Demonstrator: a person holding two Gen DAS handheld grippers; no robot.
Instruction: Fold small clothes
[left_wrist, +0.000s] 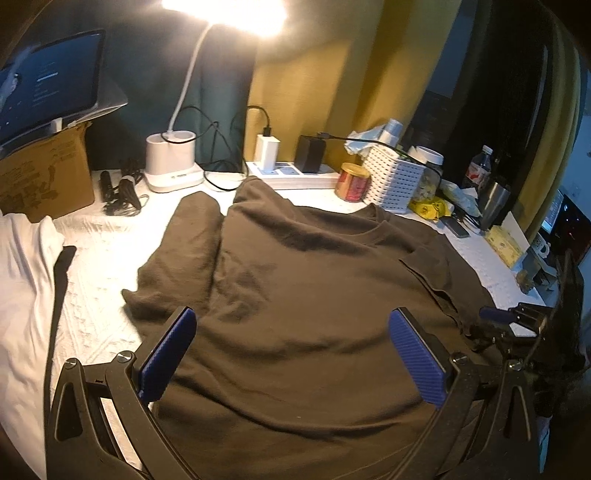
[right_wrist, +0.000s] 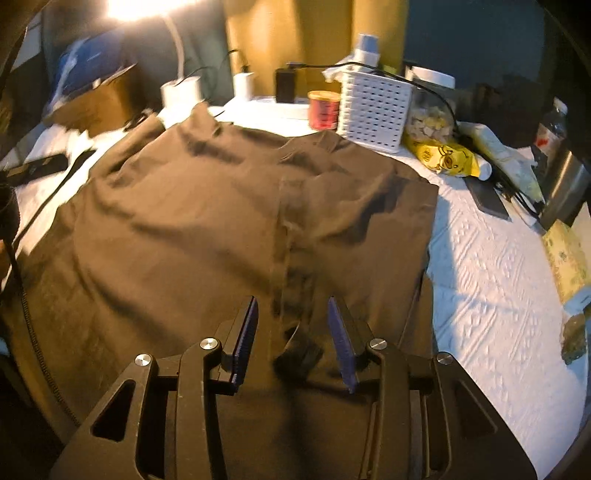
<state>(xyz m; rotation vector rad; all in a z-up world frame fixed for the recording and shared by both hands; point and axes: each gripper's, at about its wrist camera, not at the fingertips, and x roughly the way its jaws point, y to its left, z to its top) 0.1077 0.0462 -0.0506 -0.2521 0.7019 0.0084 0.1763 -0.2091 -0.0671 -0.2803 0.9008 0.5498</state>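
A dark brown T-shirt (left_wrist: 303, 280) lies spread on a white textured cover (left_wrist: 96, 310), collar toward the far clutter. Its right side is folded in, which gives a straight edge (right_wrist: 430, 229). My left gripper (left_wrist: 291, 314) hovers over the shirt's body with its blue pads wide apart and nothing between them. My right gripper (right_wrist: 292, 300) is partly open over the shirt (right_wrist: 207, 221) near its lower hem. A raised crease of cloth (right_wrist: 284, 258) runs between its pads, and neither pad presses on it. The right gripper (left_wrist: 517, 317) also shows at the right edge of the left wrist view.
Along the far edge stand a lamp base (left_wrist: 170, 162), a power strip (left_wrist: 295, 175), a red tin (left_wrist: 352, 181), a white basket (left_wrist: 395, 173), a jar and a yellow packet (right_wrist: 443, 157). A cardboard box (left_wrist: 44, 173) and white cloth (left_wrist: 22, 266) sit left. A black cable (left_wrist: 59, 280) crosses there.
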